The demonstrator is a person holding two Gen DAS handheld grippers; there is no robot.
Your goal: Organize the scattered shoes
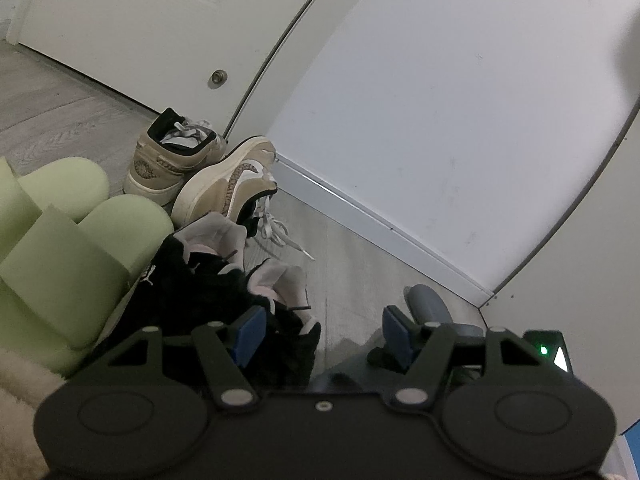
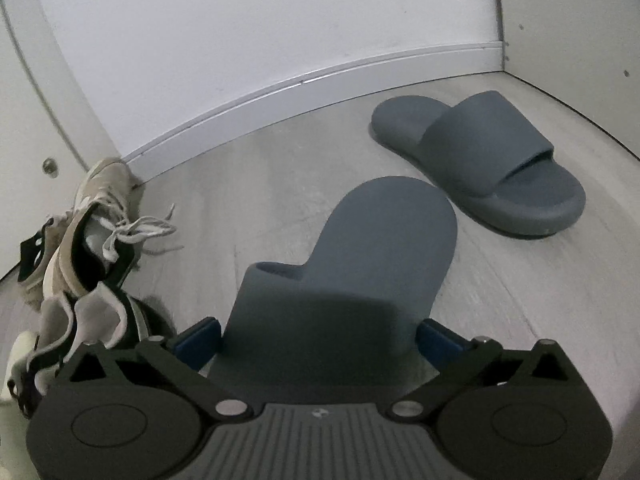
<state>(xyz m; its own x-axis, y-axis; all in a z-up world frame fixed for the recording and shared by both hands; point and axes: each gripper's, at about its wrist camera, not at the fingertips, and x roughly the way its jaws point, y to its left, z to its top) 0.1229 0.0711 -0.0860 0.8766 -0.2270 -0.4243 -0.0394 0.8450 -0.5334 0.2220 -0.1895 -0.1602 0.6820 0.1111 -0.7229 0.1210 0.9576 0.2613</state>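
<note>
Gripping a grey slide (image 2: pixel 360 264) across its strap, the right gripper (image 2: pixel 320 340) is clamping it at lower centre of the right view, long axis running straight away from the fingers toward the wall (image 2: pixel 240 40). Its mate (image 2: pixel 480 164) is lying flat at upper right, near the baseboard, axis slanting upper left to lower right. Judging the right hand nearer. The left gripper (image 1: pixel 316 336) is hanging apart, empty, beside a black sneaker (image 1: pixel 208 292).
</note>
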